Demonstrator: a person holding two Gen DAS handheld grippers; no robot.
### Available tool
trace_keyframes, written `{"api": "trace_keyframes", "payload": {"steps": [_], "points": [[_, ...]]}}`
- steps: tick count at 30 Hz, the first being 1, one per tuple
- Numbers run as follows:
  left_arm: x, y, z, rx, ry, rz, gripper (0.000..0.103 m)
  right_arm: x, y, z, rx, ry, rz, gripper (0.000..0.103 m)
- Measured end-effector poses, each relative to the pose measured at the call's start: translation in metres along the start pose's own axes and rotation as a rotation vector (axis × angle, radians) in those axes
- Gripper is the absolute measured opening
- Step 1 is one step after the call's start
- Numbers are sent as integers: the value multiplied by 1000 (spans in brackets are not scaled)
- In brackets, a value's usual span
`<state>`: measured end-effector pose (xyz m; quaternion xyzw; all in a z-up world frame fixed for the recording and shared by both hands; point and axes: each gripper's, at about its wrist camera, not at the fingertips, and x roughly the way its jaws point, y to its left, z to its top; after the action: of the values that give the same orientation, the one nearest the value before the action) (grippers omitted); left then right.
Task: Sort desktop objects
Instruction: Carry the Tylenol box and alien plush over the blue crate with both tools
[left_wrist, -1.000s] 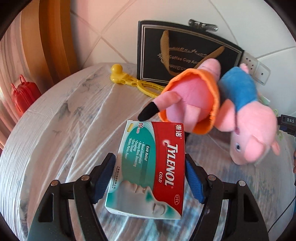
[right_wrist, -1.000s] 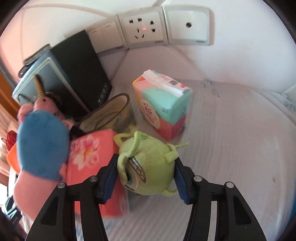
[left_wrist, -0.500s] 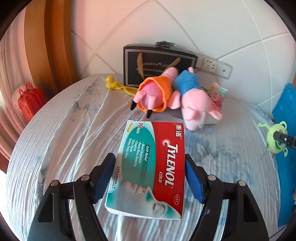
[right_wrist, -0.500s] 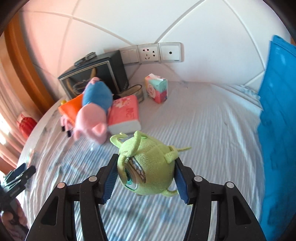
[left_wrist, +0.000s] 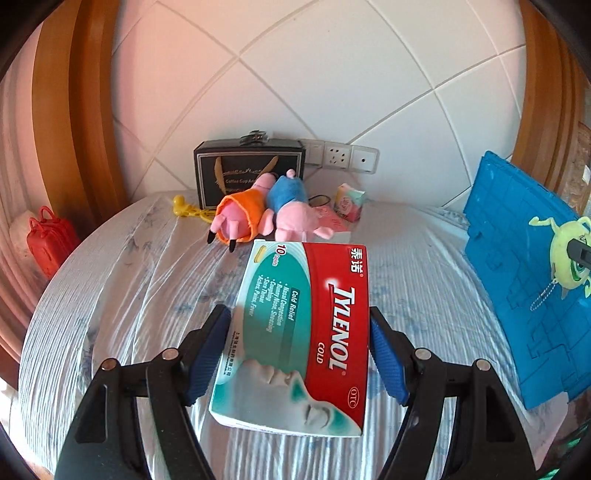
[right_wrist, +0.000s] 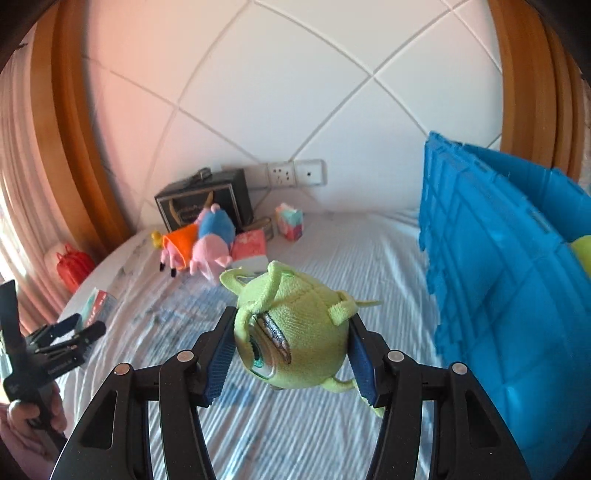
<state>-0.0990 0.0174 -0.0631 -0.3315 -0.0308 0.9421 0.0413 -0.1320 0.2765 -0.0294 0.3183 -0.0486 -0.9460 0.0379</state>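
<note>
Striped bedsheet (left_wrist: 147, 295) under plush pigs (left_wrist: 266, 214), tissues (left_wrist: 349, 202)

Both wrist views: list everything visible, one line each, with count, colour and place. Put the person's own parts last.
Tylenol Cold box: 1, red and teal, gripped in left claw.
One-eyed monster plush: 1, green, gripped in right claw.
Pig plushes: 2, pink, one in orange, one in blue, at table's back.
Tissue packs: 2, one multicoloured standing, one pink lying beside the pigs.
Gift bag: 1, black, against the wall.
Clip toy: 1, yellow, left of the bag.
Crate: 1, blue, right side.
Small suitcase: 1, red, off the table's left edge.
Wall sockets: white, behind the bag.
Tablecloth: white.
Left claw: black, blue pads.
Right claw: black, blue pads.
Hand: 1, lower left of right view.
</note>
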Motion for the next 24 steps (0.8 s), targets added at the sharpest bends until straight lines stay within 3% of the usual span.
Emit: {"api": "trace_keyframes", "payload": {"steps": [10,15,24], "points": [[-49,-84,6,68,-103,-95,73,-117,-42,3,-22,-207,-51,56],[-61,-140,11,104,-122,-160,73,-158,-86,-1,13,-285,-105,56],[-97,-259,37,207,-249,-310,73,-211,-181,-12,103,-358,-275,56]]}}
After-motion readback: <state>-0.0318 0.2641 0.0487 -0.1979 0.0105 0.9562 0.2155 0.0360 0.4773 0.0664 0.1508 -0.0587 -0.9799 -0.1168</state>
